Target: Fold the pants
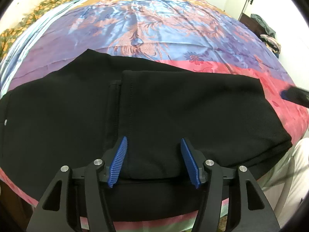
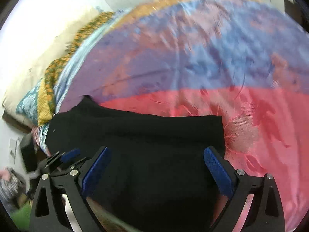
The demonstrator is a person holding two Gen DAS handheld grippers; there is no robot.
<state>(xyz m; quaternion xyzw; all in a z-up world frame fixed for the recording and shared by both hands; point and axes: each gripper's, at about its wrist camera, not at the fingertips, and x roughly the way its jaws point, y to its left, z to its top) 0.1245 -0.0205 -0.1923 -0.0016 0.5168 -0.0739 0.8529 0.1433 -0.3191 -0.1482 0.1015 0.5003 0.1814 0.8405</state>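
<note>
The black pants [image 1: 154,104] lie on the bedspread [image 1: 173,29], already folded once, with the leg end lying over the waist part. The left gripper [image 1: 154,162] and right gripper [image 2: 156,174] both hover at the near edge of the pants with fingers spread, holding nothing. For the next fold, I think each should pinch all layers together at this edge and lift evenly.

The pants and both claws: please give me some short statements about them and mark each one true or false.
1. The pants are black. True.
2. The pants hang from a hook. False: they lie on the bedspread.
3. The left claw is open. True.
4. The right claw is shut on the pants. False: its jaws stand wide apart.
5. The pants are already partly folded. True: one layer lies over another.
</note>
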